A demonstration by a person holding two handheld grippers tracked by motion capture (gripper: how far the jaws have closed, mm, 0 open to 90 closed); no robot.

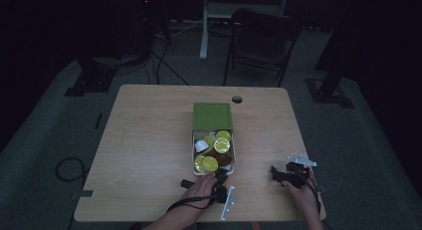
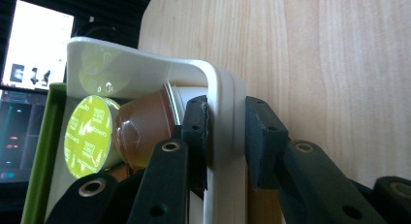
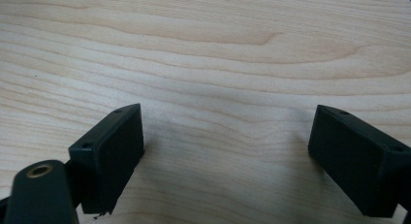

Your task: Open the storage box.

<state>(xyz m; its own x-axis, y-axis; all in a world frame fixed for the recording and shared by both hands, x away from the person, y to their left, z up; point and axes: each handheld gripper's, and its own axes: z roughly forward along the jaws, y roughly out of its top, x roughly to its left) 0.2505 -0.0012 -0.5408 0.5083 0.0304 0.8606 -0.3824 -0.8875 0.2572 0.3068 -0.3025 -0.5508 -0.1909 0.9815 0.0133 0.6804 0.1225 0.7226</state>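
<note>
at the near edge of the white box (image 1: pixel 232 153), the left gripper (image 2: pixel 226 136) has pinched the box's thin wall: one jaw sits inside the box, the other outside, both pads pressing on the wall. it looks like a way to drag or steady the box w/o touching what is in it. the box sits mid-table (image 1: pixel 149 140), full of coffee pods (image 1: pixel 214 150); a brown pod (image 2: pixel 145 132) and a yellow-lid pod (image 2: pixel 89 136) lie just inside the wall, right by the inner jaw. the green lid (image 1: pixel 212 115) lies at the far end of the box. well right of the box, the right gripper (image 3: pixel 225 161) waits w/ jaws wide apart and nothing btw them, low over bare wood, prob kept out of the way.
</note>
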